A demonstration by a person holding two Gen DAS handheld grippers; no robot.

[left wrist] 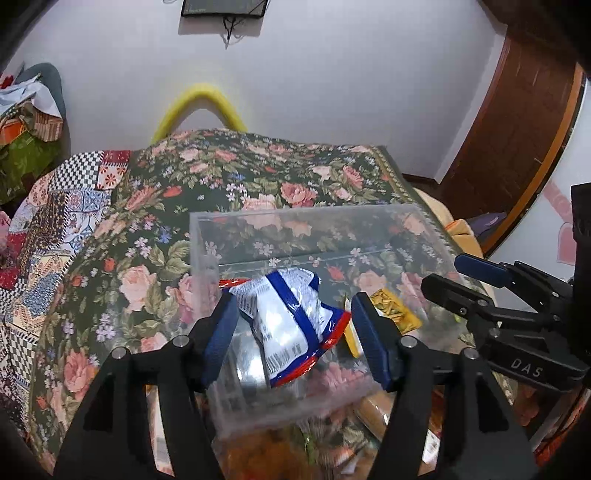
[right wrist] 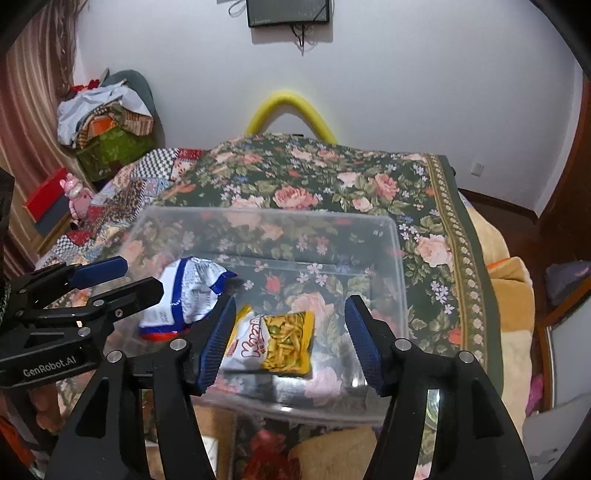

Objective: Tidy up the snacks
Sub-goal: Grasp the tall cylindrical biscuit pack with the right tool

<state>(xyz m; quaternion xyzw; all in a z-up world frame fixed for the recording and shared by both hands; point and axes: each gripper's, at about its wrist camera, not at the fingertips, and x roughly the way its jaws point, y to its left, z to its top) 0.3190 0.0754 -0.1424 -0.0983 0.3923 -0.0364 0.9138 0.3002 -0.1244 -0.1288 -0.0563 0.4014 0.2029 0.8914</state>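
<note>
floral bedspread (right wrist: 332, 177), yellow foam tube (right wrist: 291, 101), wall screen (right wrist: 288, 11), patchwork quilt (left wrist: 55, 206)

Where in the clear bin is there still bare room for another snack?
The bin has bare floor along its far wall and to the right of the yellow packet. The near left is crowded: the white packet sits beside the yellow one, with both claws above.

Two black plastic handheld grippers are seen: left gripper (left wrist: 293, 332) and right gripper (right wrist: 291, 336), each with angular black fingers, ribbed blue pads (left wrist: 221, 336), silver round pivot pins (left wrist: 180, 340); white "GenRobot.AI" lettering (right wrist: 51, 370) is printed on the left gripper's body, "DAS" (left wrist: 526, 363) on the right's
</note>
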